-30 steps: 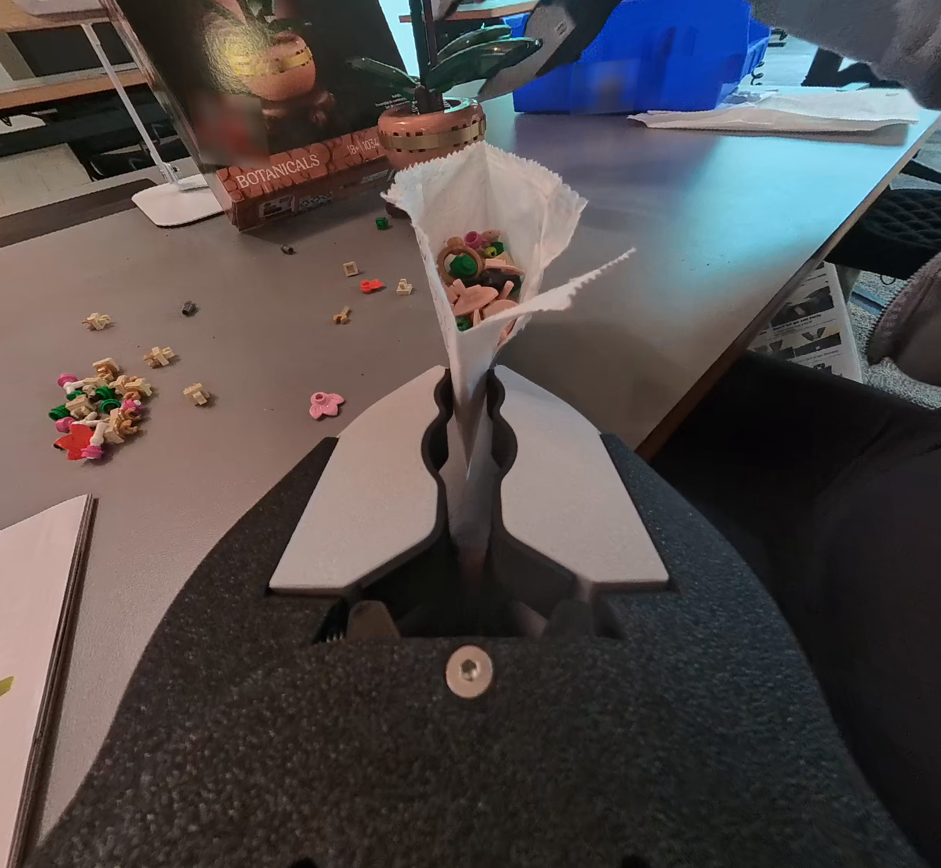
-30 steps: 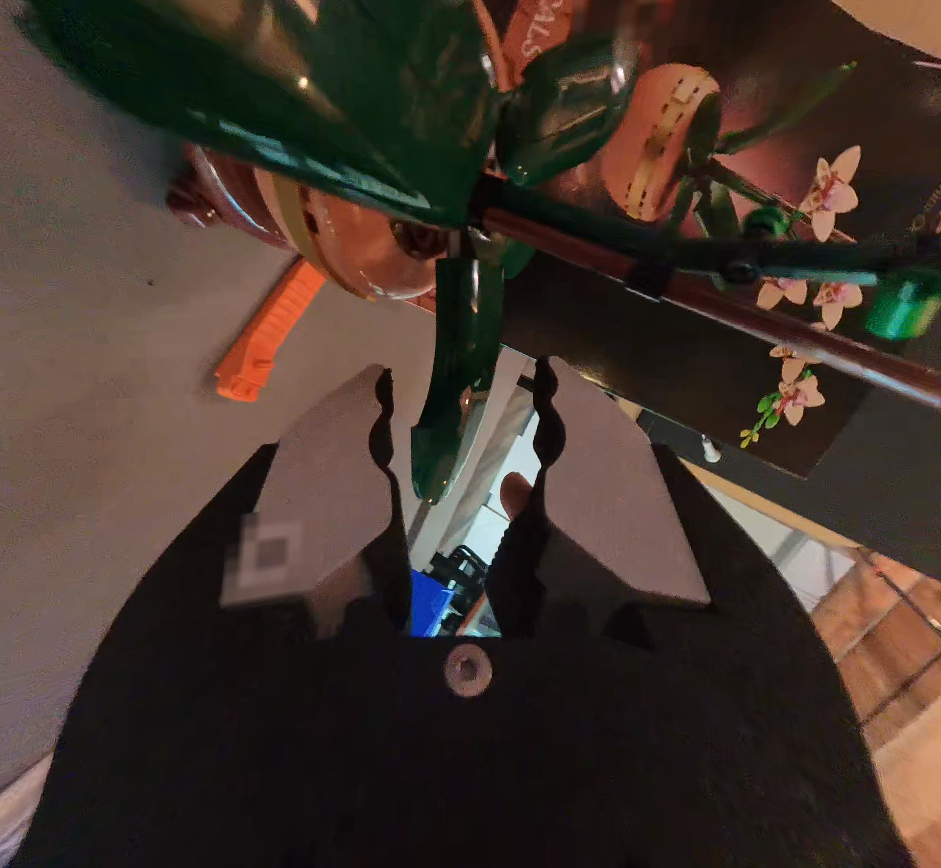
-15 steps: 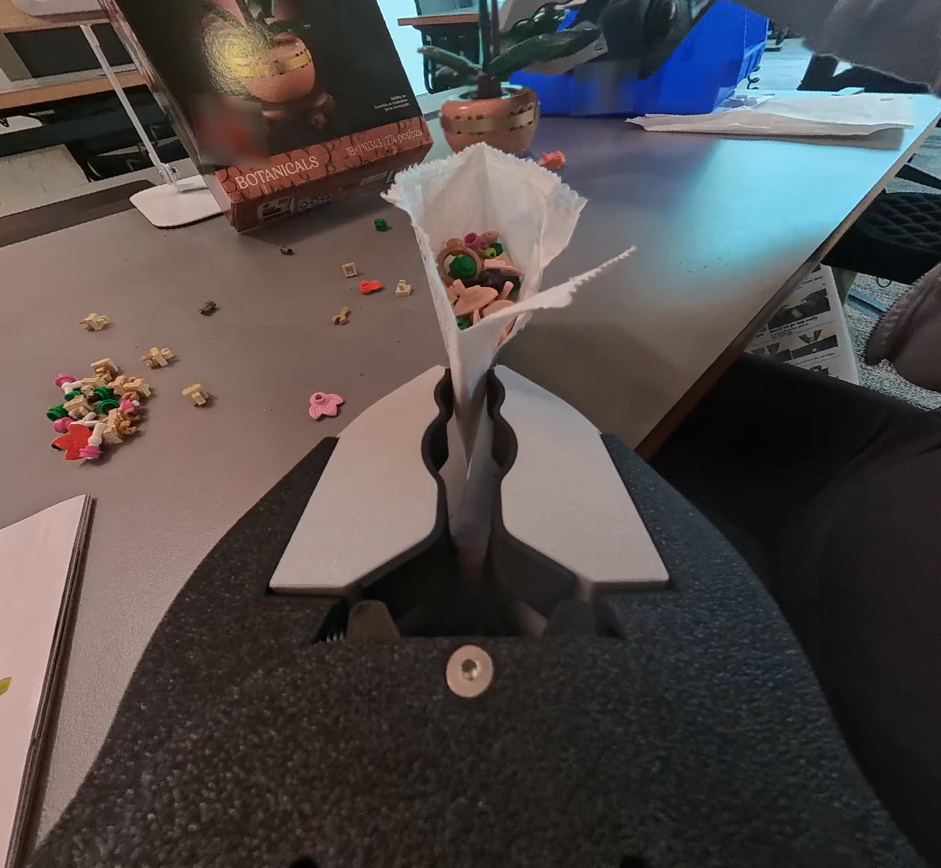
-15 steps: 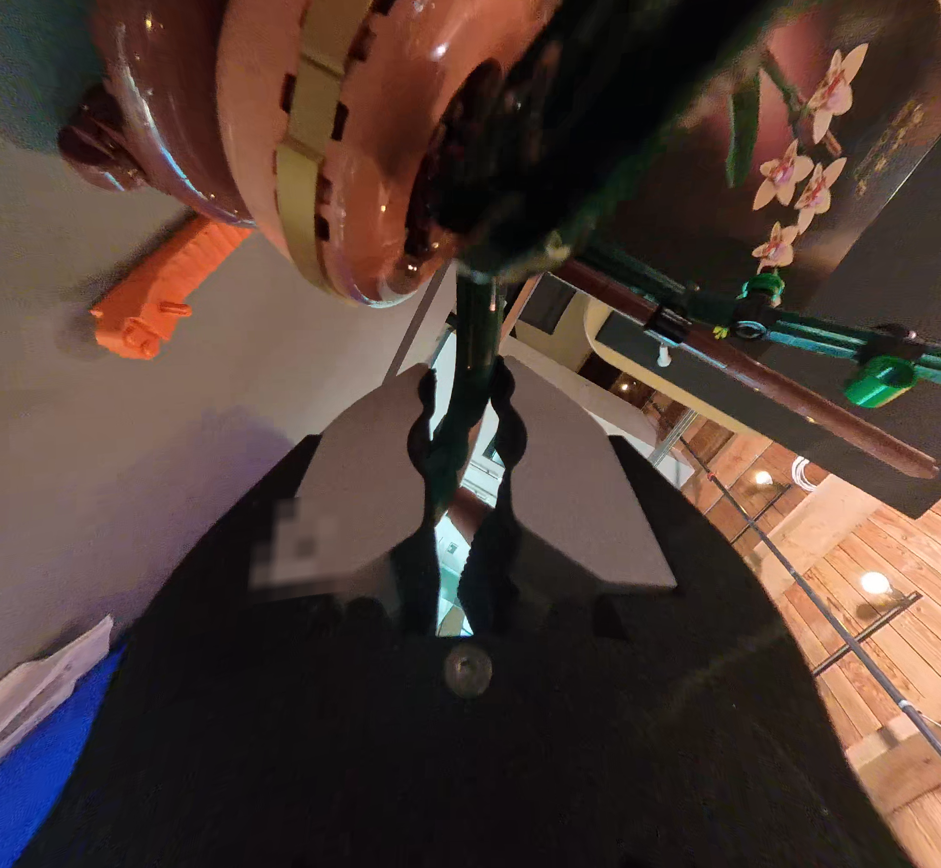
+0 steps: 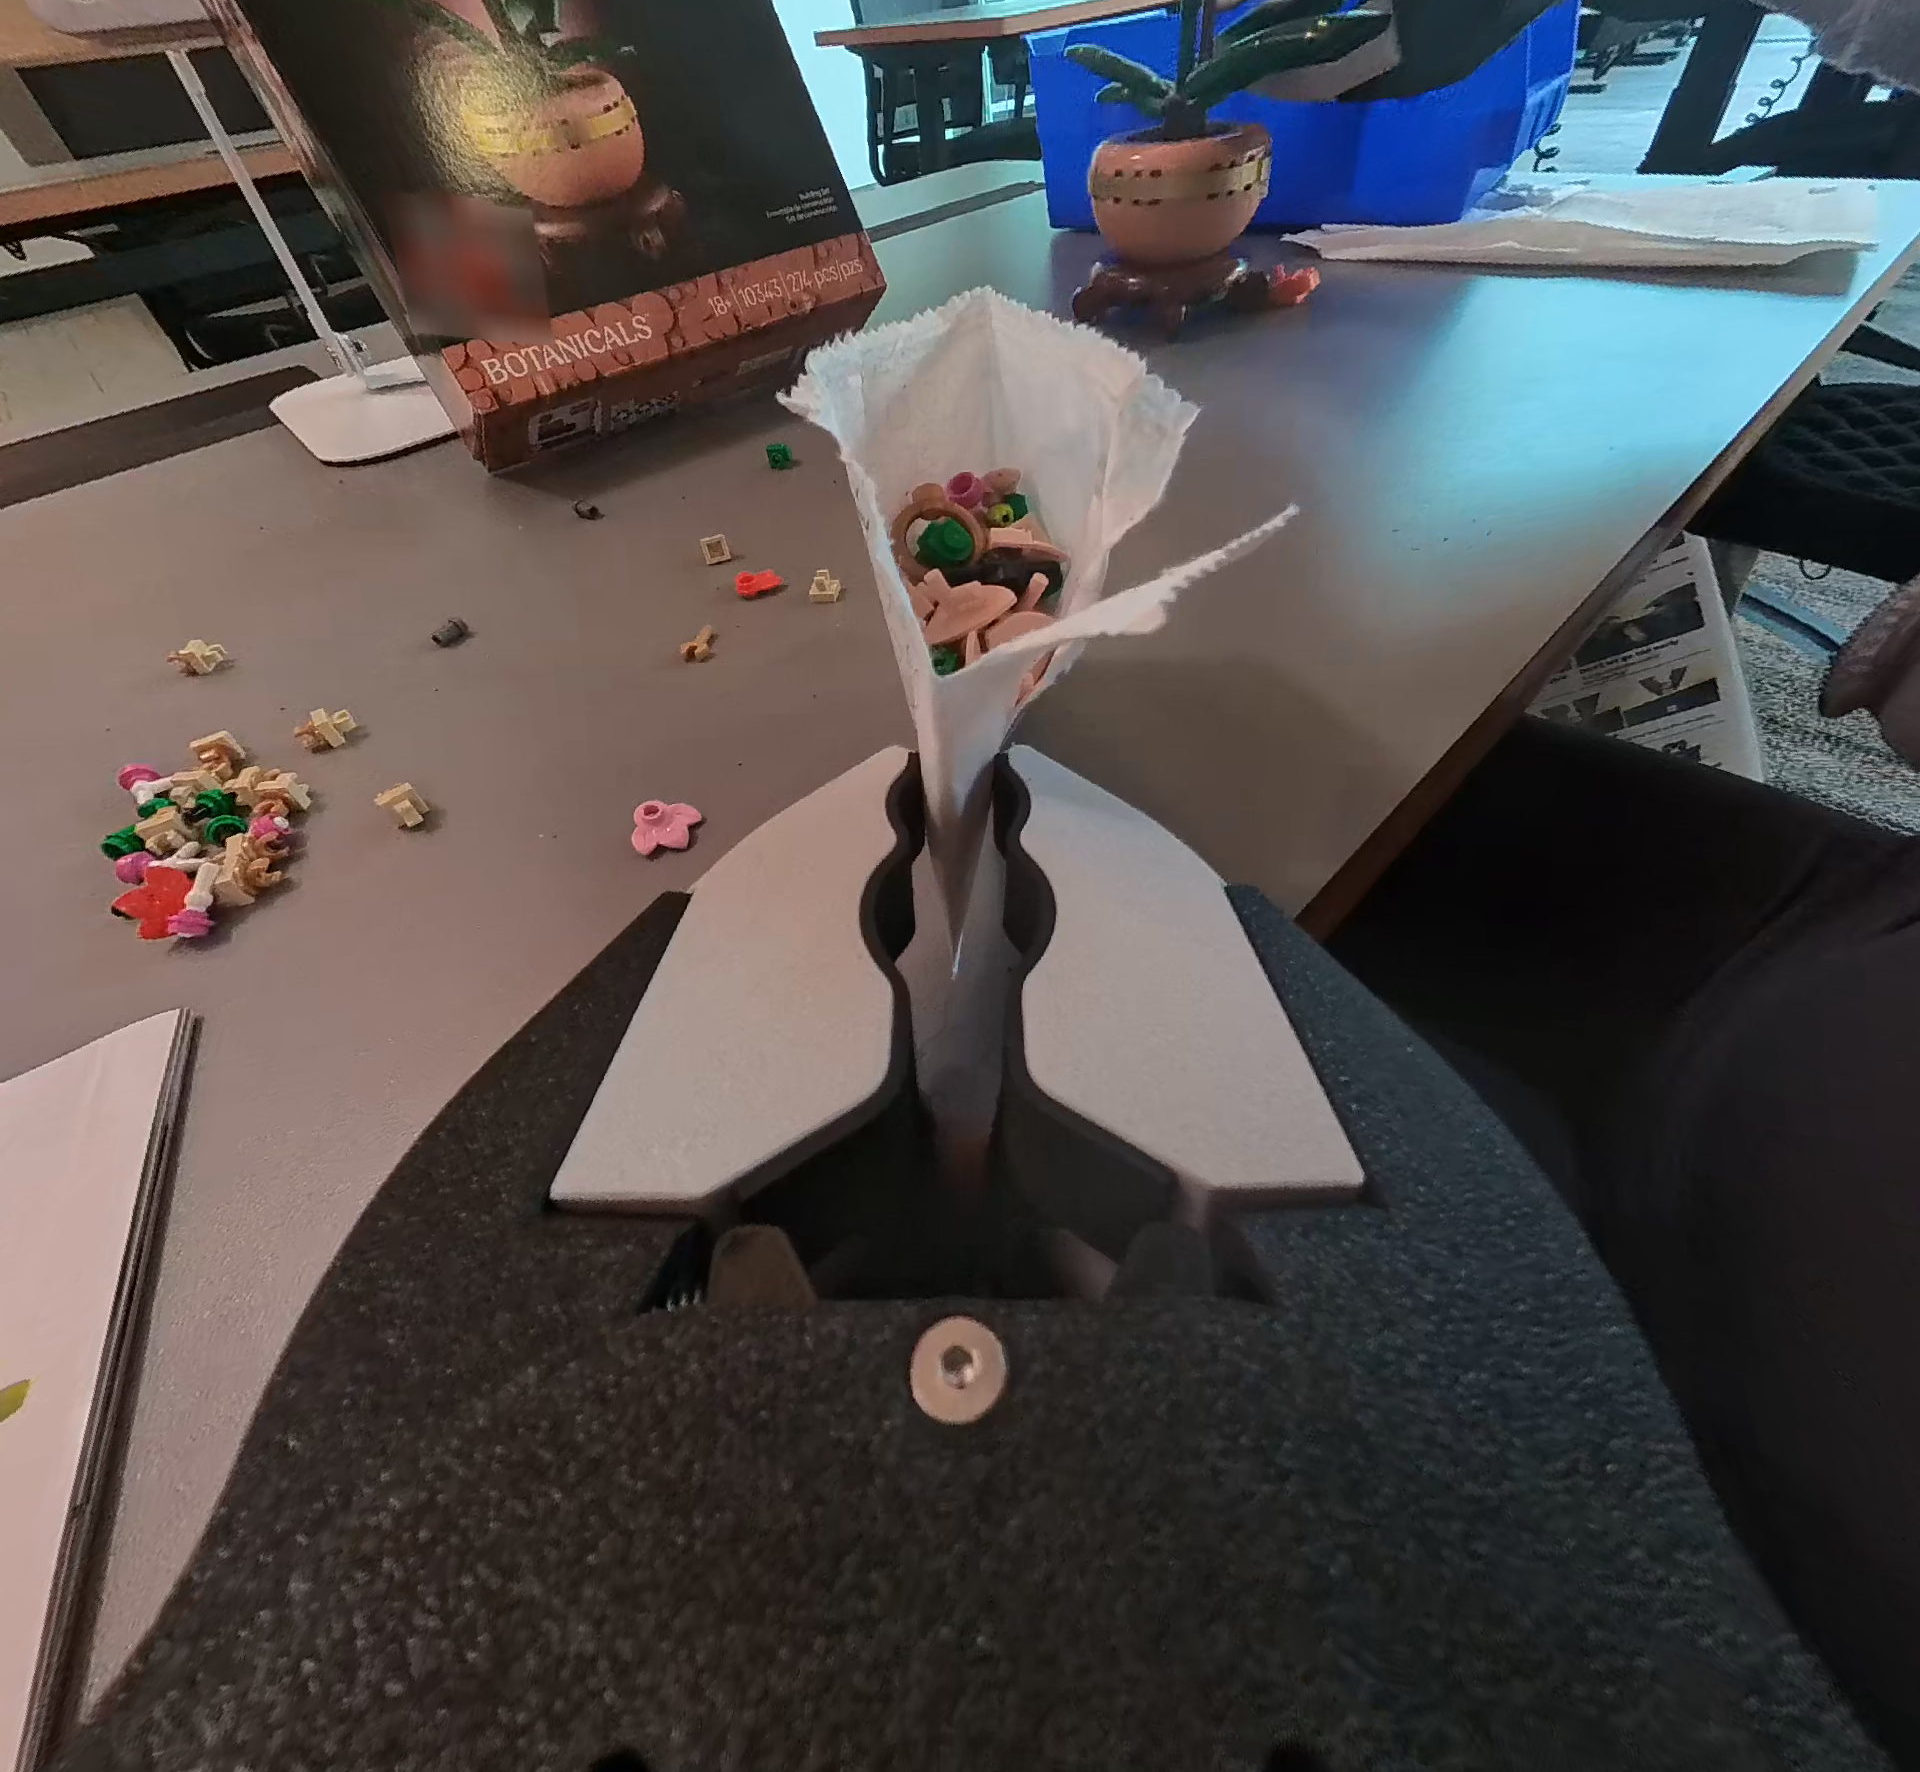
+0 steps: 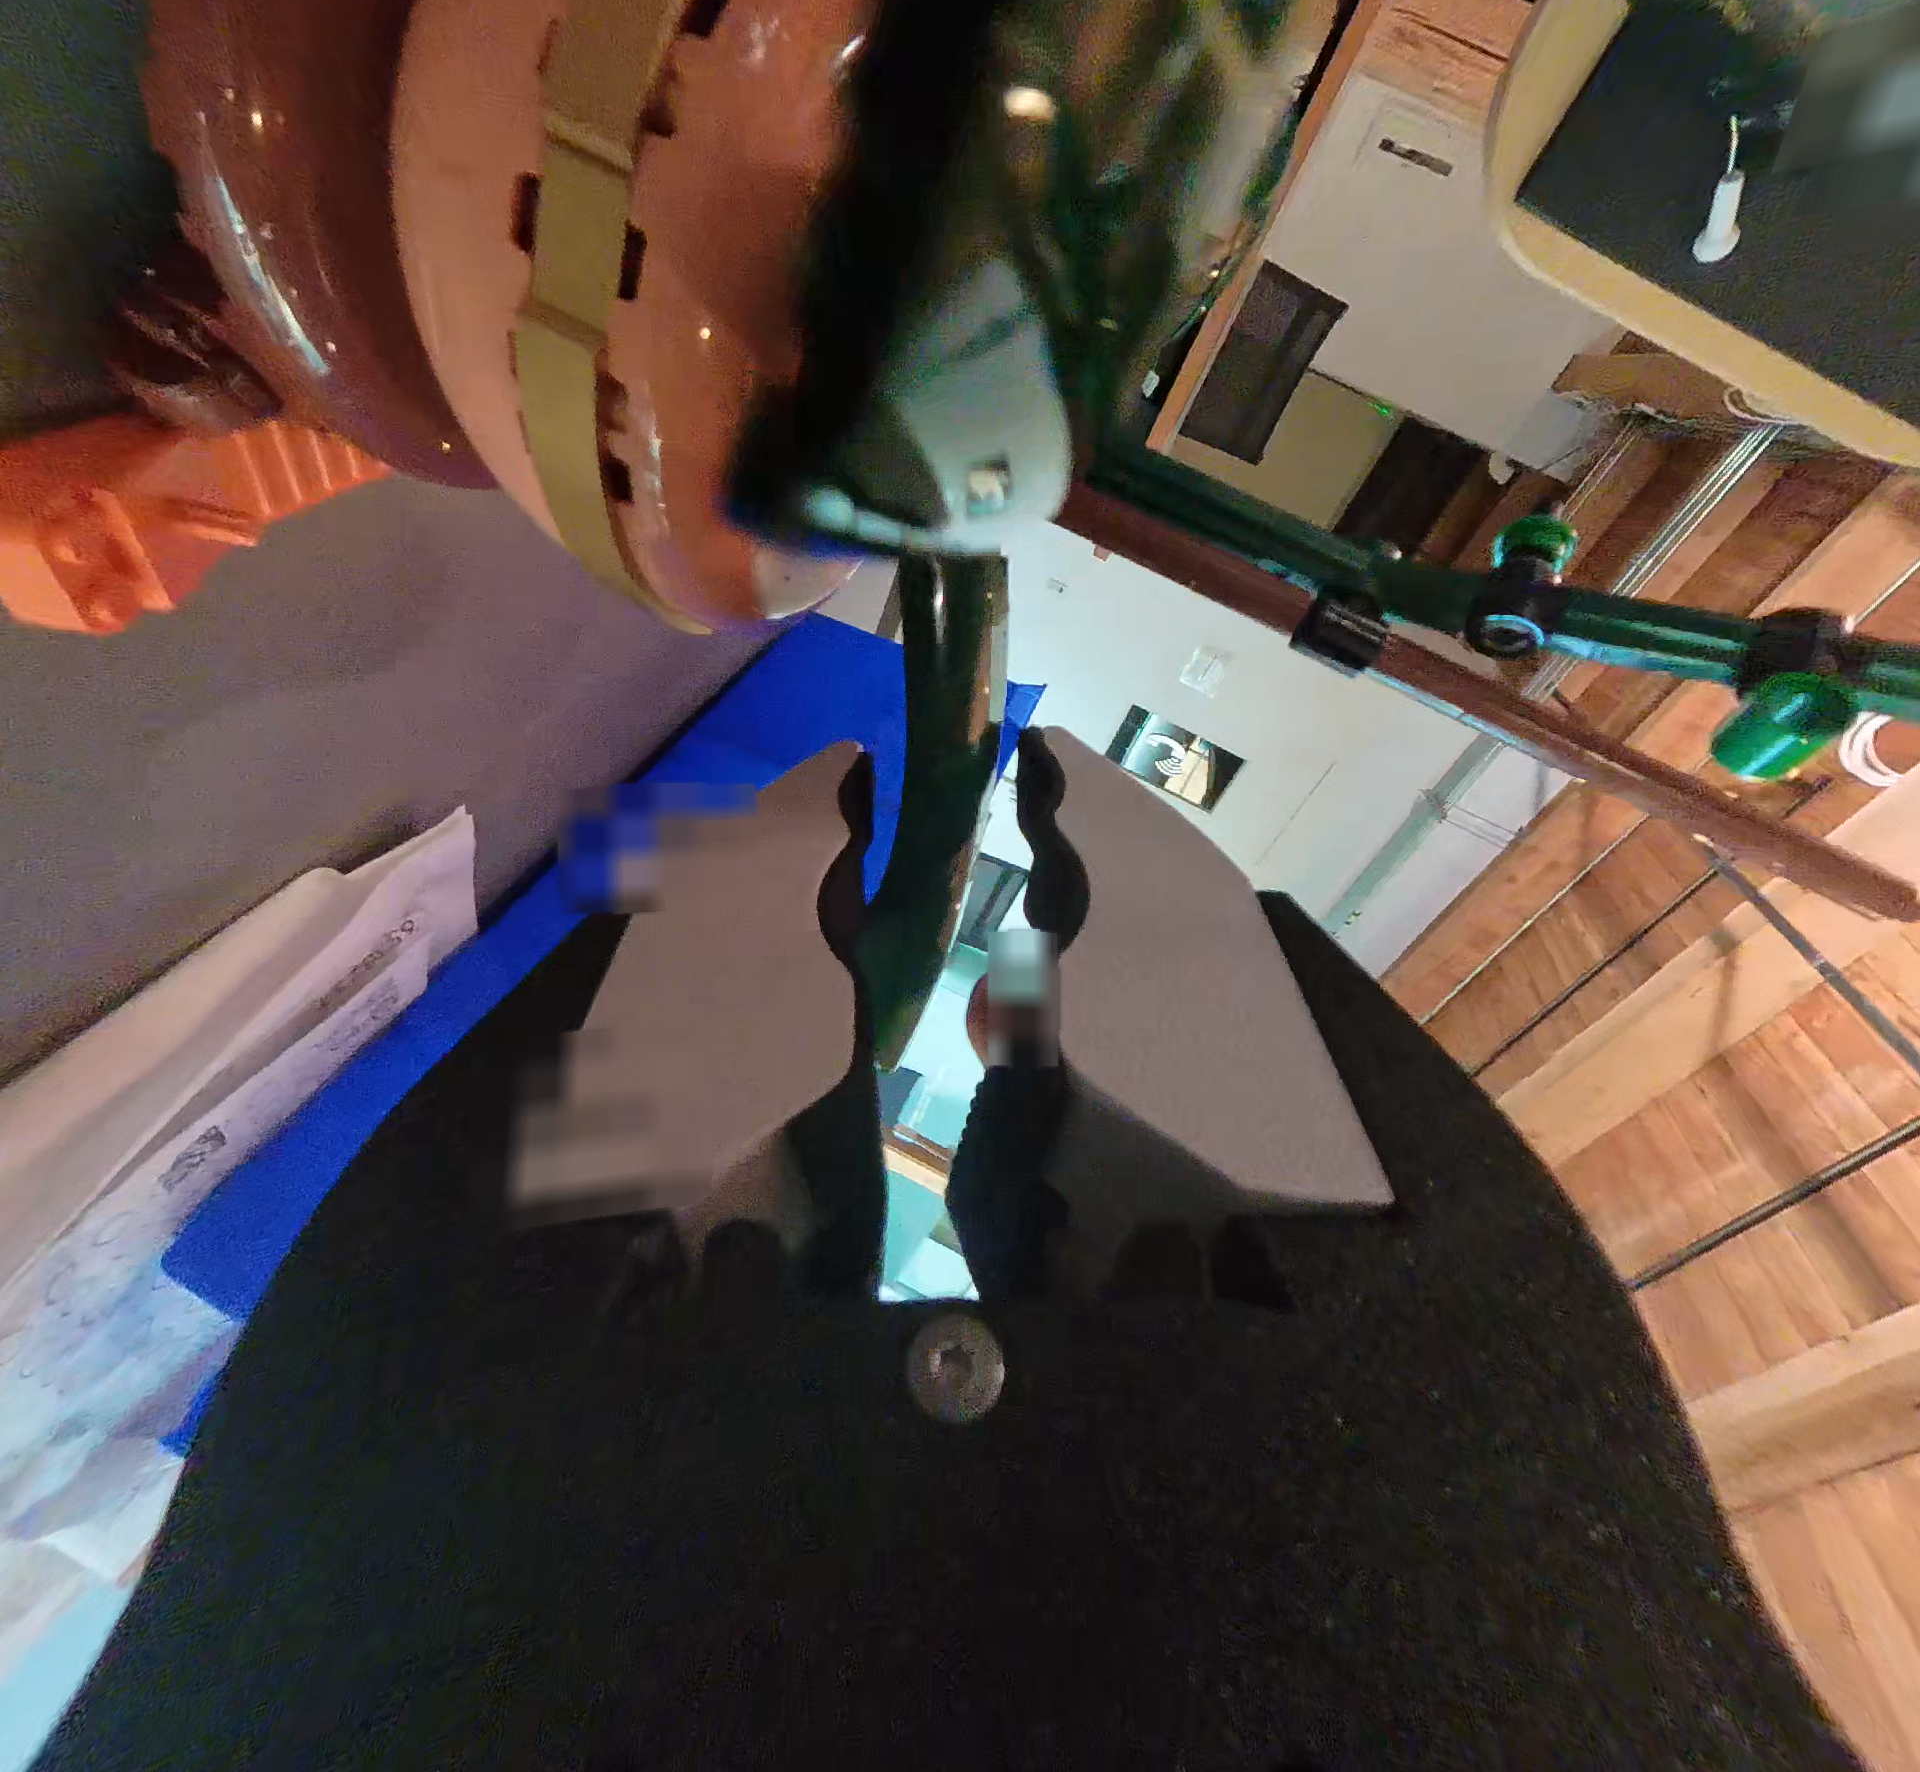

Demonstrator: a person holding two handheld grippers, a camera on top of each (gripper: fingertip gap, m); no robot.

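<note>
The brick-built potted plant [image 5: 1179, 184] has moved farther back on the grey table [image 5: 1455, 475], now beside the blue bin [image 5: 1403, 153].
Right gripper [image 6: 940, 766] pinches a dark green leaf [image 6: 935, 849]; left gripper [image 5: 951, 772] is clamped on a white paper bag [image 5: 987, 434] of small bricks; loose pieces [image 5: 197, 839] lie left.

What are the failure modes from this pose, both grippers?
1. The left gripper pinches only the narrow bottom of the open paper bag. It leans, so the small bricks inside could spill if it tips further.
2. The right gripper grips one thin green leaf of the potted brick plant. A pull may snap the leaf off or tip the pot.
3. The orange piece lies against the pot's base and could get knocked.
</note>
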